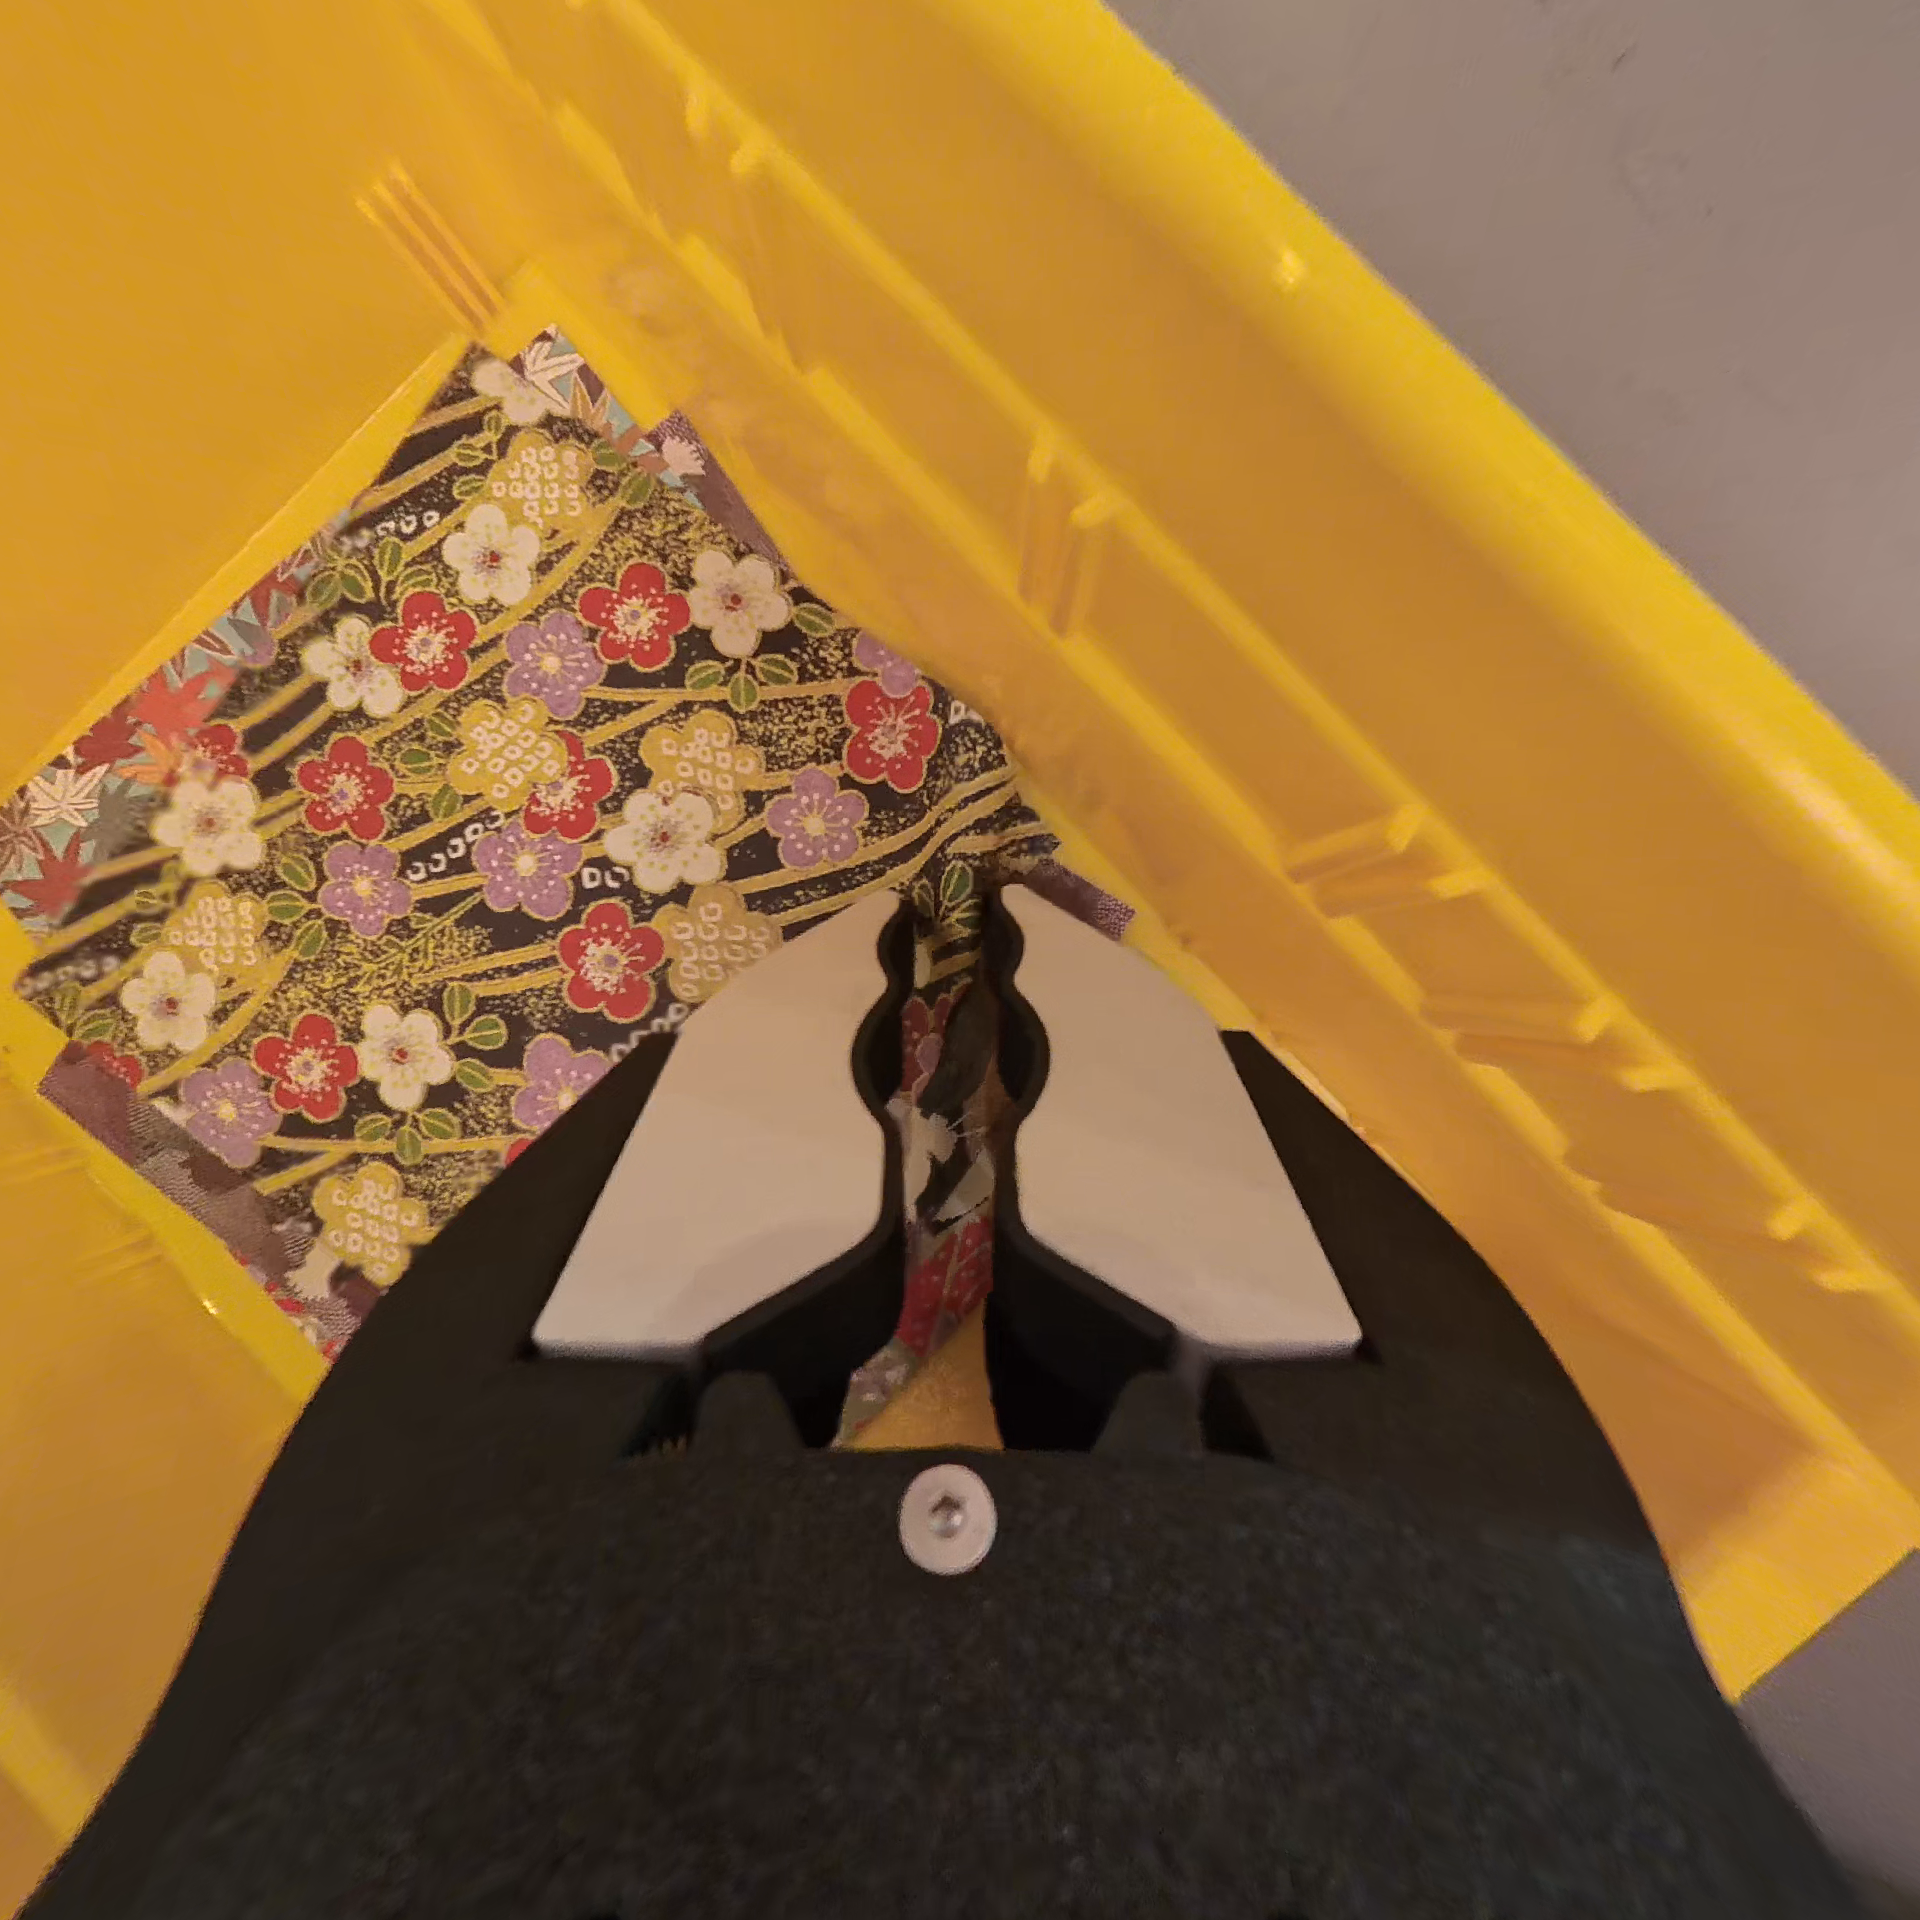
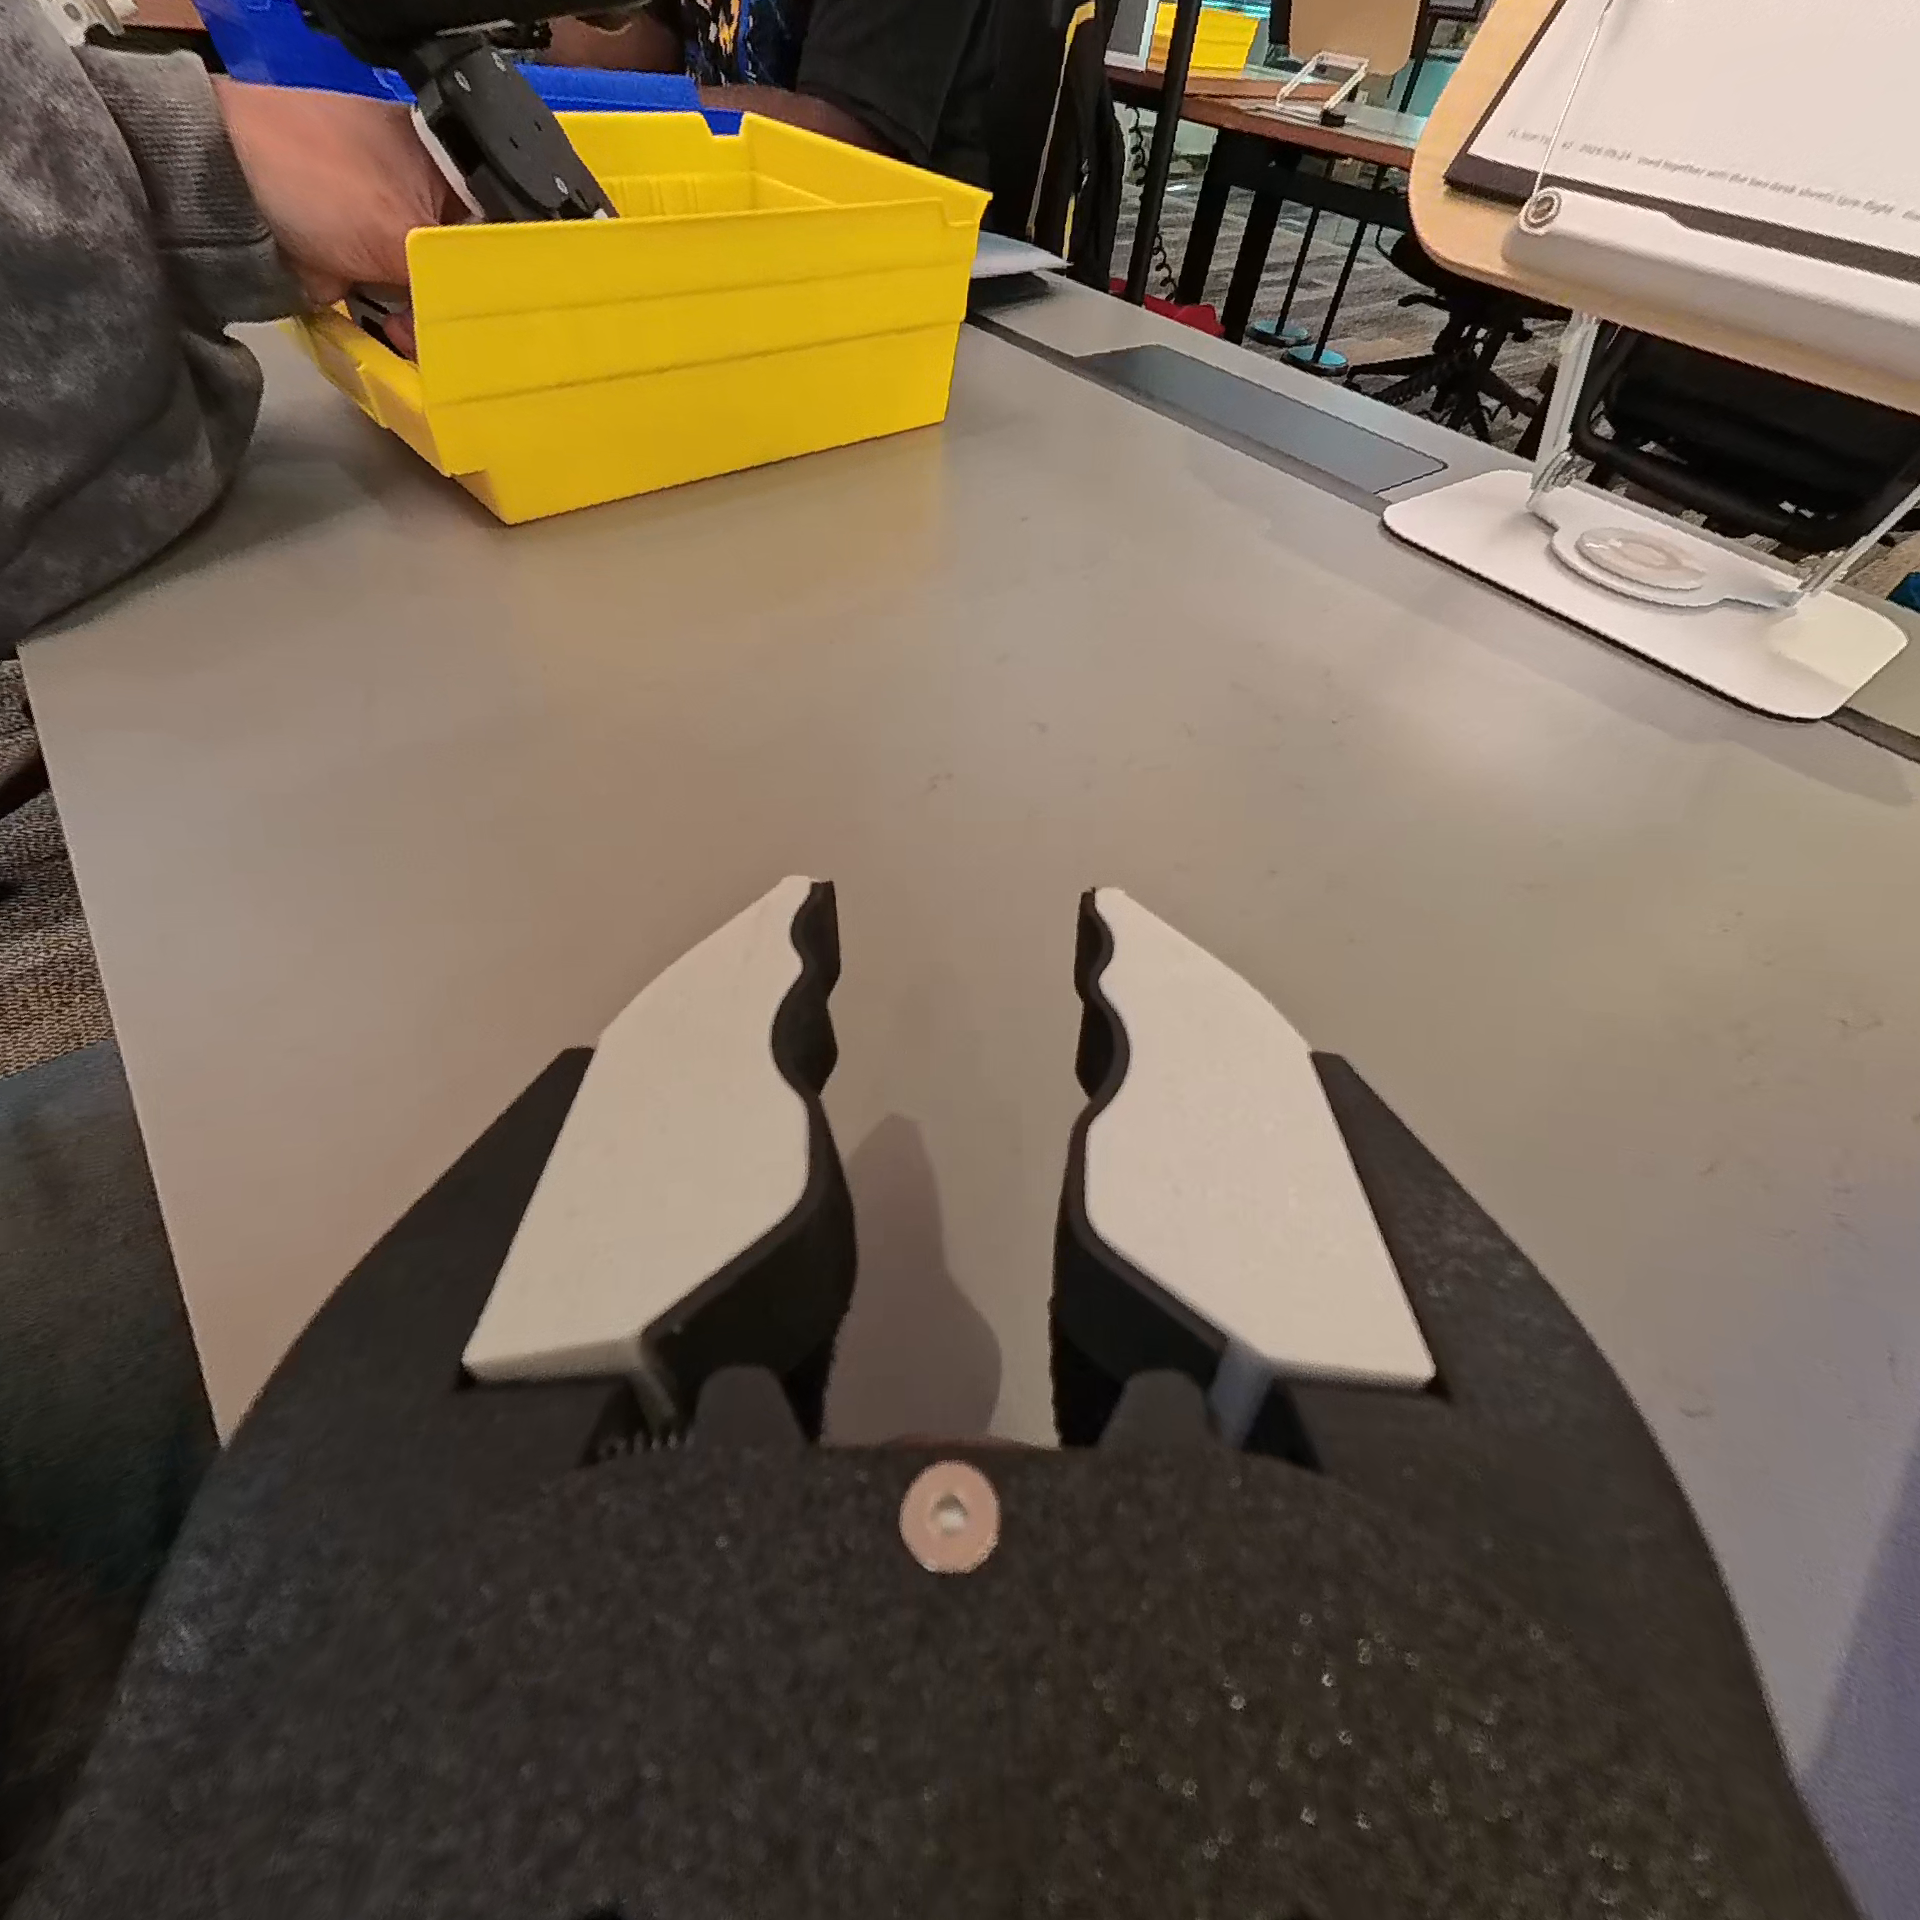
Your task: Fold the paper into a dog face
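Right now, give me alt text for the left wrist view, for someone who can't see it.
The left gripper is closed on the edge of a sheet of floral patterned paper, the top of a small stack lying inside a yellow bin. The bin's ribbed wall runs diagonally across the upper right, with grey table beyond.

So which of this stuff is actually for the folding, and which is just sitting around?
In use:
- floral paper, pinched at its edge by the left gripper
- yellow bin holding the paper
- right gripper, open over the table

Lying about:
- white stand
- blue bin
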`<state>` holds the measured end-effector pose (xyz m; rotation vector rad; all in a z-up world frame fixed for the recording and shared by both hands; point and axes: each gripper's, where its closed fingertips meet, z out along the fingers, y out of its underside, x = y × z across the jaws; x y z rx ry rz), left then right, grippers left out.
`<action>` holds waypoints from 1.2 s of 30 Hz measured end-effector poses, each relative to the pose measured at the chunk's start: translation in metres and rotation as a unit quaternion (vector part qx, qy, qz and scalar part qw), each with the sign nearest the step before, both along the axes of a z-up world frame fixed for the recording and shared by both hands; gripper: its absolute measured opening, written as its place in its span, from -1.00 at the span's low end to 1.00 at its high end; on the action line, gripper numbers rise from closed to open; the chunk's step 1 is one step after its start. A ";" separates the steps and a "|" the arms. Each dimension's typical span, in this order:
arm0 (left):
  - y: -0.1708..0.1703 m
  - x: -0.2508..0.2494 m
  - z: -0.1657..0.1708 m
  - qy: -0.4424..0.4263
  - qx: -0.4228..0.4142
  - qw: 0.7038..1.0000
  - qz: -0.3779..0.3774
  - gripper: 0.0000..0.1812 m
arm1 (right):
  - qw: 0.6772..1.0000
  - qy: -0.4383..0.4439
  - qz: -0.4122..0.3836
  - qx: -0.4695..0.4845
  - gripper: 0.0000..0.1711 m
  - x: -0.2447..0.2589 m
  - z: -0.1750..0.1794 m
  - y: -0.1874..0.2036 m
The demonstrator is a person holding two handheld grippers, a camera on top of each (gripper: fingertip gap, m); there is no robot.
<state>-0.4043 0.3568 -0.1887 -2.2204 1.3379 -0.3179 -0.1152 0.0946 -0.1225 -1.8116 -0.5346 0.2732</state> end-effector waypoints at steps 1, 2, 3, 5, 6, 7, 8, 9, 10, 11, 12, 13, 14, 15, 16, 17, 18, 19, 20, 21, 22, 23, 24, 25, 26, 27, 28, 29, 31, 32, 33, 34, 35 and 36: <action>0.000 0.000 0.000 0.000 0.001 1.000 -0.002 -0.89 | 1.000 -0.001 0.000 0.000 -0.50 0.000 0.000 0.000; 0.000 0.000 0.000 0.001 0.005 1.000 -0.003 -1.00 | 1.000 -0.001 0.000 0.000 -0.50 0.000 0.000 0.000; 0.000 0.000 0.000 0.002 0.008 1.000 -0.004 -1.00 | 1.000 -0.001 0.000 0.000 -0.50 0.000 0.000 0.000; 0.000 -0.001 0.002 -0.002 0.010 1.000 -0.002 -1.00 | 1.000 -0.001 0.001 -0.001 -0.51 -0.001 0.000 0.000; 0.000 -0.001 0.003 -0.005 0.011 1.000 -0.002 -1.00 | 1.000 -0.001 0.001 -0.001 -0.51 -0.002 0.000 0.000; 0.000 -0.002 0.005 -0.007 0.011 1.000 -0.001 -1.00 | 1.000 -0.001 0.002 -0.001 -0.51 -0.002 0.000 0.000; 0.001 -0.003 0.007 -0.011 0.011 1.000 0.000 -1.00 | 1.000 -0.002 0.002 -0.001 -0.51 -0.003 0.000 0.000; 0.001 -0.004 0.009 -0.015 0.013 1.000 0.002 -1.00 | 1.000 -0.003 0.003 -0.001 -0.51 -0.003 0.000 0.000; 0.002 -0.005 0.013 -0.022 0.014 1.000 0.003 -1.00 | 1.000 -0.003 0.003 -0.001 -0.51 -0.003 0.000 0.000; 0.002 -0.006 0.017 -0.029 0.015 0.999 0.005 -1.00 | 1.000 -0.004 0.003 -0.001 -0.51 -0.003 0.000 0.000; 0.003 -0.007 0.022 -0.037 0.017 0.999 0.008 -1.00 | 1.000 -0.004 0.003 -0.001 -0.51 -0.003 0.000 0.000; 0.004 -0.009 0.027 -0.045 0.019 0.999 0.011 -1.00 | 1.000 -0.003 0.003 -0.001 -0.51 -0.003 0.000 0.000; 0.005 -0.010 0.033 -0.053 0.021 0.998 0.014 -1.00 | 1.000 -0.002 0.003 -0.001 -0.51 -0.003 0.000 0.000; 0.007 -0.013 0.040 -0.061 0.025 0.998 0.017 -1.00 | 1.000 -0.002 0.003 -0.001 -0.51 -0.003 0.000 0.001; 0.009 -0.015 0.047 -0.069 0.030 0.997 0.021 -1.00 | 1.000 -0.001 0.003 -0.001 -0.51 -0.002 0.001 0.001; 0.010 -0.018 0.055 -0.078 0.035 0.996 0.025 -1.00 | 1.000 0.000 0.002 0.000 -0.51 -0.002 0.001 0.001; 0.012 -0.021 0.064 -0.088 0.038 0.995 0.028 -1.00 | 1.000 0.000 0.002 0.001 -0.51 -0.002 0.002 0.001; 0.013 -0.023 0.074 -0.098 0.043 0.994 0.031 -1.00 | 1.000 0.001 0.002 0.002 -0.51 -0.001 0.003 0.001; 0.015 -0.026 0.083 -0.107 0.047 0.993 0.034 -1.00 | 1.000 0.001 0.002 0.003 -0.51 -0.001 0.003 0.000; 0.017 -0.028 0.093 -0.115 0.051 0.991 0.036 -1.00 | 1.000 0.001 0.003 0.003 -0.51 -0.002 0.004 0.000; 0.019 -0.029 0.104 -0.122 0.055 0.990 0.036 -1.00 | 1.000 0.001 0.003 0.004 -0.51 -0.002 0.004 0.000; 0.020 -0.030 0.114 -0.130 0.059 0.989 0.035 -1.00 | 1.000 0.001 0.004 0.005 -0.51 -0.002 0.005 0.000; 0.020 -0.029 0.126 -0.137 0.062 0.988 0.032 -1.00 | 1.000 0.000 0.004 0.006 -0.51 -0.002 0.006 -0.001; 0.019 -0.028 0.138 -0.145 0.067 0.987 0.028 -1.00 | 1.000 0.000 0.004 0.007 -0.51 -0.001 0.006 -0.001; 0.017 -0.025 0.151 -0.154 0.070 0.985 0.021 -1.00 | 1.000 0.000 0.005 0.008 -0.51 -0.001 0.007 -0.002; 0.012 -0.021 0.164 -0.164 0.072 0.984 0.012 -1.00 | 1.000 0.001 0.005 0.009 -0.51 0.000 0.008 -0.002; 0.006 -0.015 0.178 -0.173 0.076 0.982 0.001 -1.00 | 1.000 0.002 0.004 0.010 -0.51 0.001 0.009 -0.002; -0.002 -0.008 0.191 -0.181 0.082 0.980 -0.013 -1.00 | 1.000 0.003 0.004 0.012 -0.51 0.002 0.010 -0.003; -0.022 0.009 0.216 -0.194 0.091 0.976 -0.047 -1.00 | 1.000 0.008 0.003 0.015 -0.51 0.003 0.013 -0.003; -0.034 0.020 0.225 -0.199 0.089 0.974 -0.066 -1.00 | 1.000 0.012 0.003 0.017 -0.51 0.004 0.015 -0.003; -0.047 0.031 0.231 -0.201 0.086 0.972 -0.086 -1.00 | 1.000 0.015 0.005 0.020 -0.51 0.004 0.018 -0.003; -0.059 0.042 0.236 -0.200 0.083 0.971 -0.105 -1.00 | 1.000 0.017 0.008 0.023 -0.51 0.003 0.022 -0.001; -0.072 0.054 0.238 -0.198 0.079 0.969 -0.123 -1.00 | 0.999 0.018 0.014 0.029 -0.51 0.002 0.027 0.001; -0.083 0.067 0.239 -0.194 0.075 0.968 -0.142 -1.00 | 0.999 0.022 0.025 0.032 -0.51 -0.002 0.034 0.004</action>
